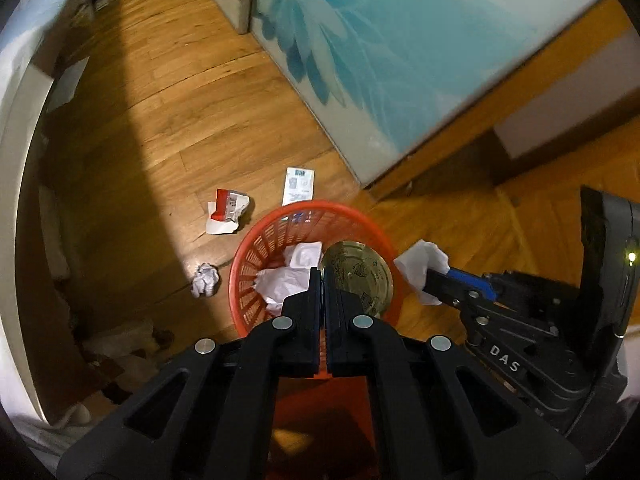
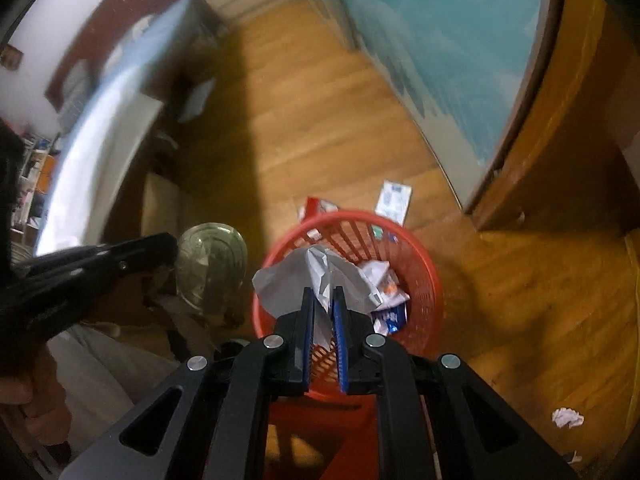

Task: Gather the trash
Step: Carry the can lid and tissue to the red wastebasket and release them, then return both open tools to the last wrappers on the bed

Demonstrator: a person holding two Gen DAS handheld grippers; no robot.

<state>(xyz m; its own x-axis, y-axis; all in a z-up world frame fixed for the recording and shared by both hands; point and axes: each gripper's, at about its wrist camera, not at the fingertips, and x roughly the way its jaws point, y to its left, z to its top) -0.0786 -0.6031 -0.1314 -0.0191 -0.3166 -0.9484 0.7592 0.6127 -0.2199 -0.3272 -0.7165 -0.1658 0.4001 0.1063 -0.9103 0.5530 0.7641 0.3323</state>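
A red plastic basket (image 1: 256,248) stands on the wooden floor and holds crumpled paper and wrappers; it also shows in the right wrist view (image 2: 428,264). My left gripper (image 1: 322,274) is shut on a round gold metal lid (image 1: 360,272) and holds it over the basket's rim. The lid also shows at the left of the right wrist view (image 2: 212,264). My right gripper (image 2: 324,292) is shut on a white crumpled paper (image 2: 320,276) above the basket. This paper shows at the basket's right in the left wrist view (image 1: 420,266).
On the floor lie a red-and-white wrapper (image 1: 226,212), a white printed slip (image 1: 298,186) and a crumpled paper ball (image 1: 205,280), seen also in the right wrist view (image 2: 567,418). A blue flower-patterned cabinet (image 1: 360,60) stands behind. A bed edge (image 1: 16,160) runs along the left.
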